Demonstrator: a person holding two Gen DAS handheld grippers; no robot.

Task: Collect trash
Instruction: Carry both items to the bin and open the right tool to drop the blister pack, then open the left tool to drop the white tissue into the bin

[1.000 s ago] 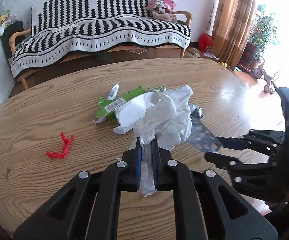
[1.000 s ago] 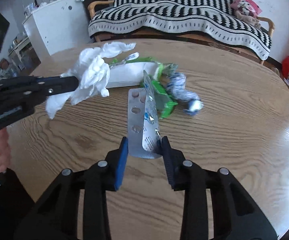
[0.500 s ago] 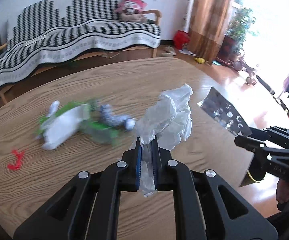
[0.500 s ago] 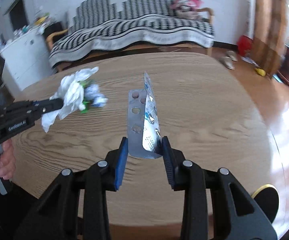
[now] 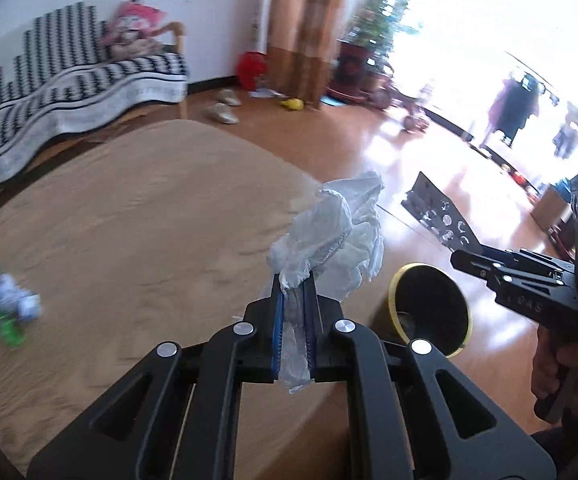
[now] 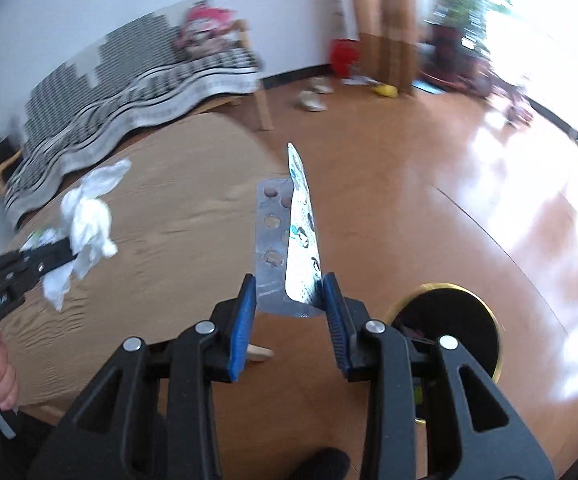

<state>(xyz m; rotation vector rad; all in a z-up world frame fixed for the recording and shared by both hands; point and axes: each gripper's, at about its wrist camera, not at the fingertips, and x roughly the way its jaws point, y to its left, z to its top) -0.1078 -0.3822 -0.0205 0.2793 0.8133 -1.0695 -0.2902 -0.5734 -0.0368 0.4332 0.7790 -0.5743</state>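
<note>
Trash could miss the black bin [image 6: 485,344] low beside both tools, because the left gripper [image 5: 294,320] pinches only a corner of the floppy white tissue [image 5: 337,236], the right gripper [image 6: 289,320] squeezes the bent pill sheet [image 6: 289,240], and blur hides the bin's mouth.

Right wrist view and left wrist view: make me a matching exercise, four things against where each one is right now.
Things:
1. crumpled white tissue
2. silver foil blister pack
3. black bin with gold rim
4. green wrapper scraps

Places:
A. on the floor
B. in the right tongs
C. on the wooden table
D. in the left tongs

Pairs: 1-D, 2-B, 3-A, 4-C
</note>
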